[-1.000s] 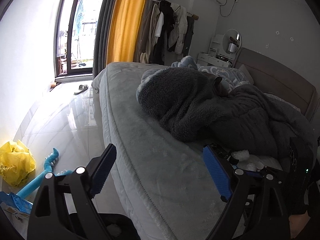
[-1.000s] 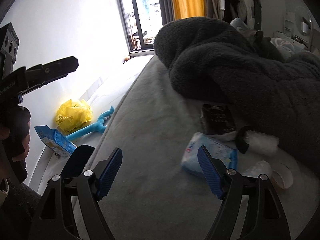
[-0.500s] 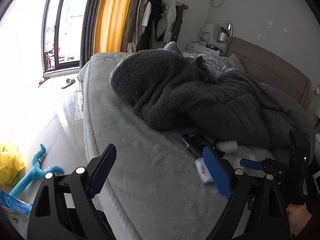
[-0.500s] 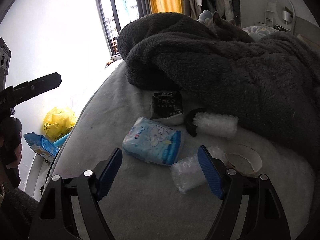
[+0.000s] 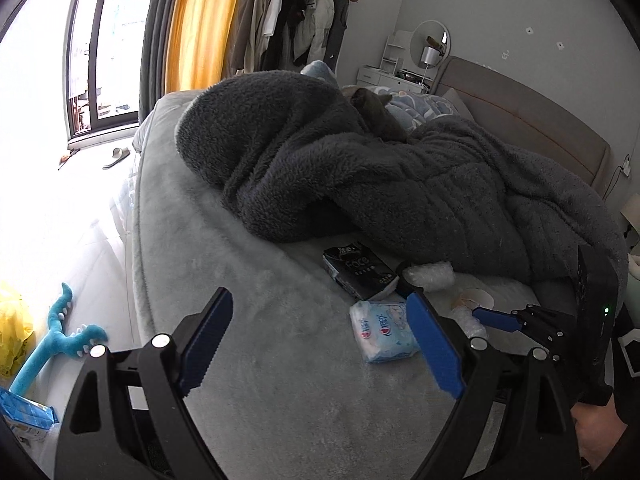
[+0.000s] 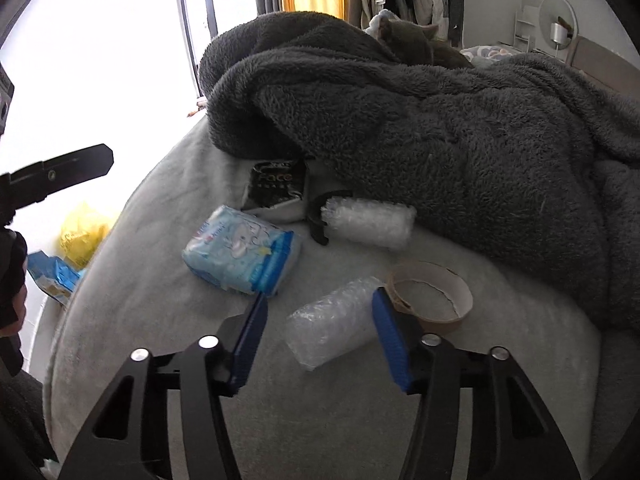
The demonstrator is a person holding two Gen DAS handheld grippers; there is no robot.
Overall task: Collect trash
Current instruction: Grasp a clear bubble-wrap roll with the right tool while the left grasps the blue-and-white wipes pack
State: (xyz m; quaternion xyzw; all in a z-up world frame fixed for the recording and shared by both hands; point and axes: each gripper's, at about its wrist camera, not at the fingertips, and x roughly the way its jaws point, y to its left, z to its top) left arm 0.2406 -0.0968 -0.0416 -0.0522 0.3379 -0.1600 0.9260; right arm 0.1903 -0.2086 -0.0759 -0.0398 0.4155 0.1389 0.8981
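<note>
Trash lies on the grey bed sheet [image 6: 152, 280]: a small bubble-wrap roll [image 6: 332, 324], a cardboard tape ring [image 6: 430, 296], a blue tissue pack [image 6: 240, 256], a black pack [image 6: 278, 184] and a bigger bubble-wrap roll [image 6: 368, 220] with a black clip. My right gripper [image 6: 320, 312] straddles the small roll and its jaws are closing; the right pad is at the roll's end, while a gap shows at the left pad. My left gripper [image 5: 318, 300] hangs open and empty over the sheet, just left of the blue tissue pack [image 5: 382, 332].
A thick dark blanket [image 6: 440, 128] is heaped behind the trash, with a grey cat [image 6: 408, 40] on it. On the floor by the bed's edge lie a teal toy [image 5: 52, 344], a yellow bag [image 5: 12, 328], a blue packet [image 5: 24, 412] and a slipper [image 5: 116, 156].
Both grippers have moved in over the bed toward the trash. The right gripper's jaws have narrowed around the small bubble-wrap roll. The left gripper's jaws stay wide.
</note>
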